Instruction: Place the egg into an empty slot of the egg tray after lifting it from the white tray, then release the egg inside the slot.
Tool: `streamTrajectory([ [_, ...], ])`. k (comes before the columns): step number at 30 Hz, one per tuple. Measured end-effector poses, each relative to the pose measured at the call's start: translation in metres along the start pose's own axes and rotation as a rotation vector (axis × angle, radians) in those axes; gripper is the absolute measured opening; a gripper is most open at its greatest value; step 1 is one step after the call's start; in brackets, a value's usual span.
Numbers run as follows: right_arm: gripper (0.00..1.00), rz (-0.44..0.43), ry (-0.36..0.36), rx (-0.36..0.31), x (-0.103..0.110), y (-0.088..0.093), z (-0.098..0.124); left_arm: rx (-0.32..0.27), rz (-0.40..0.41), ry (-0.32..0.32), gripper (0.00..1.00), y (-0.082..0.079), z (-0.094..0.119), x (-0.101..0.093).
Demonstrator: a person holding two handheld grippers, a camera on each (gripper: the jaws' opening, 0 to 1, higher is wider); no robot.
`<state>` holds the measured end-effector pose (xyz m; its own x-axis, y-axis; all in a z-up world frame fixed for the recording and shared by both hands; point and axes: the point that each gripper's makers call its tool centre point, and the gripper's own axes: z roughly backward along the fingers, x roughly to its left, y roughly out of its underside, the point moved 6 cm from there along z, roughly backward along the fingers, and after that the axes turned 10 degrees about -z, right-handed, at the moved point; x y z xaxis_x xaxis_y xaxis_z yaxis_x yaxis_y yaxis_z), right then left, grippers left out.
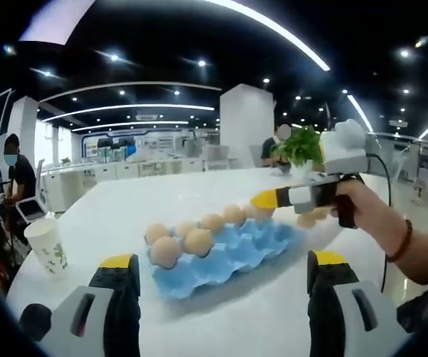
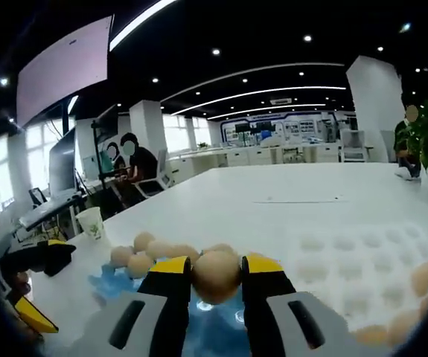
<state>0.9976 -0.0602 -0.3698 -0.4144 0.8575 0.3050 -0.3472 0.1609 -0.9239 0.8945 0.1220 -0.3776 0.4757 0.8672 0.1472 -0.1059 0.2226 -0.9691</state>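
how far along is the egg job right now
Done: the egg is lifted, pinched by the right gripper, which hovers over the blue egg tray. In hand: carrying it to a slot. Left: lowering and releasing it. The left gripper is open.

Egg (image 2: 216, 275) sits between right gripper (image 2: 216, 279) fingers (image 2: 170, 269), apparently above egg tray (image 2: 210, 327); white tray (image 2: 362, 268) lies right.
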Motion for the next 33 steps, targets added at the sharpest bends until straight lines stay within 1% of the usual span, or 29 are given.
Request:
streamTrajectory([
  [5,0.28,-0.009,-0.035,-0.001,0.012,0.002,-0.005,-0.008,0.01,-0.005,0.95,0.001,0.001,0.002],
  [8,0.28,0.003,-0.064,0.007,0.019,0.006,-0.009,-0.01,0.029,0.001,0.94,0.002,0.0,0.001],
  [14,0.28,0.032,-0.109,0.018,0.032,0.012,-0.016,-0.011,0.032,0.002,0.93,0.003,-0.001,0.002],
  [19,0.28,0.041,-0.126,0.023,0.035,0.015,-0.02,-0.009,0.033,-0.001,0.92,0.004,-0.001,0.004],
  [24,0.28,0.048,-0.137,0.028,0.038,0.018,-0.022,-0.023,0.055,0.003,0.9,0.003,-0.001,0.004],
  [28,0.28,0.065,-0.153,0.039,0.042,0.023,-0.025,-0.024,0.059,0.006,0.9,0.003,-0.001,0.004],
  [33,0.28,0.07,-0.169,0.043,0.047,0.03,-0.029,-0.004,0.053,0.019,0.9,0.006,-0.003,0.003],
])
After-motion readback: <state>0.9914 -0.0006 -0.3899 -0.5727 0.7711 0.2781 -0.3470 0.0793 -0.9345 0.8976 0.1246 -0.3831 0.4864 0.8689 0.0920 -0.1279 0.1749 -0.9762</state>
